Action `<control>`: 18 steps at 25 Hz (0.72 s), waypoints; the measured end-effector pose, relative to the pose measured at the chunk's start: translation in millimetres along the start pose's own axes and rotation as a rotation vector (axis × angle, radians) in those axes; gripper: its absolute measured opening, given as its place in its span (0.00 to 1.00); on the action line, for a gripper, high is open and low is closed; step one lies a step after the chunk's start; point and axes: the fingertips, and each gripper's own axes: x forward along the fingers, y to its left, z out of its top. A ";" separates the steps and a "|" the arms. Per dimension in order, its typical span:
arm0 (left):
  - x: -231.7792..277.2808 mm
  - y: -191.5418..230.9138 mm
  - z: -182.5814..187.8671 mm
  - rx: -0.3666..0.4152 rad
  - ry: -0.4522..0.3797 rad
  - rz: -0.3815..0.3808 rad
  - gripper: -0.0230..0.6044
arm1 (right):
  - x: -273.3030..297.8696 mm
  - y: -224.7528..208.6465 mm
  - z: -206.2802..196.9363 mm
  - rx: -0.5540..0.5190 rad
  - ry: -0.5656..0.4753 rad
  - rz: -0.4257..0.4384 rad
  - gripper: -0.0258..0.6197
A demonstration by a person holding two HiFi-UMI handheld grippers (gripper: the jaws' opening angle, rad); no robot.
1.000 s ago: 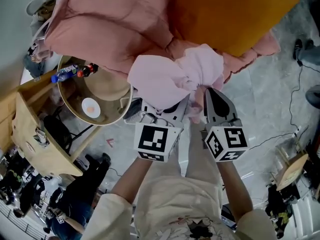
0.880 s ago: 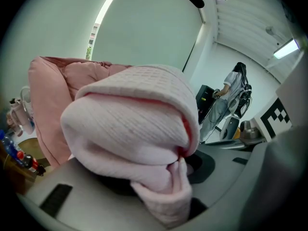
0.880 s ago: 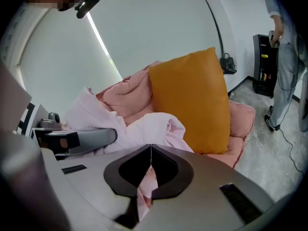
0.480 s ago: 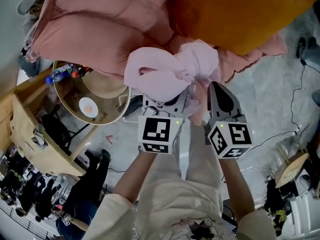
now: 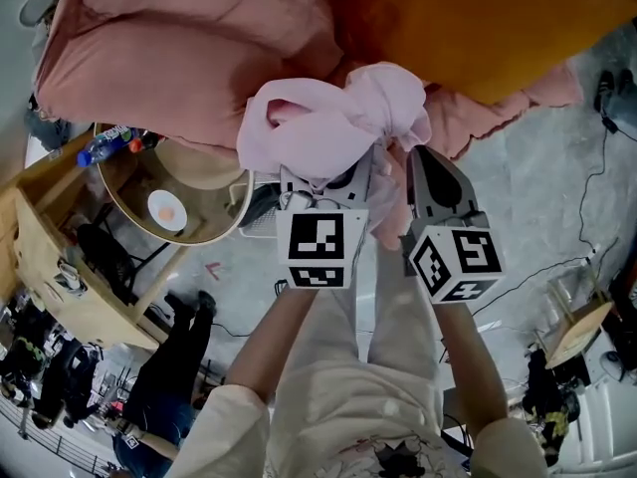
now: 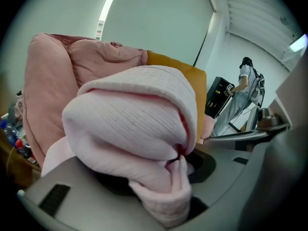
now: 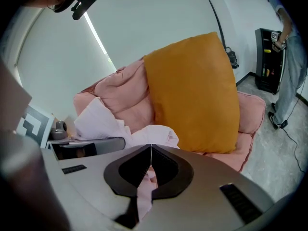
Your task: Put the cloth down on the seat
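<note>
Pink cloth (image 5: 328, 127), bunched, above pink seat (image 5: 199, 48) and orange cushion (image 5: 468, 28). Left tool (image 5: 320, 179): jaws opening round the cloth. Right tool (image 7: 151, 150): closed, pinching a cloth fold.

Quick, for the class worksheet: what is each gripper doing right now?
Left gripper: fingers on the bunched pink cloth, just starting to open.
Right gripper: fingers closed on a fold of the same cloth.

Bunched pink cloth (image 5: 328, 127) near pink seat cushion (image 5: 179, 58)

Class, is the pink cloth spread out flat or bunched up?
Bunched up: the pink cloth is a crumpled wad of rolled folds.
</note>
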 end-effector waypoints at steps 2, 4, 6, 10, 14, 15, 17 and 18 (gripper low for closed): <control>6.6 -1.3 -2.4 0.008 0.010 0.012 0.39 | 1.5 -2.7 -2.1 0.001 0.001 0.000 0.07; 14.3 -0.3 -5.6 0.002 0.017 0.016 0.39 | 5.2 -5.7 -5.0 0.000 0.002 -0.001 0.07; 21.4 3.3 -9.8 -0.004 0.020 0.020 0.39 | 9.4 -7.8 -9.0 0.004 0.002 -0.002 0.07; 38.3 8.1 -17.5 0.011 0.004 0.027 0.39 | 18.0 -14.4 -15.0 0.006 -0.001 -0.001 0.07; 58.2 8.7 -32.7 -0.021 -0.008 0.021 0.39 | 22.0 -24.8 -27.1 0.019 -0.004 0.002 0.07; 61.9 10.9 -34.9 -0.032 -0.014 0.025 0.40 | 24.1 -26.6 -31.0 0.021 -0.001 0.003 0.07; 70.1 13.5 -35.5 -0.031 -0.024 0.029 0.41 | 28.6 -28.5 -35.6 0.024 0.005 0.006 0.07; 74.1 12.8 -35.7 -0.025 -0.023 0.030 0.41 | 28.9 -28.9 -36.9 0.025 0.006 0.008 0.07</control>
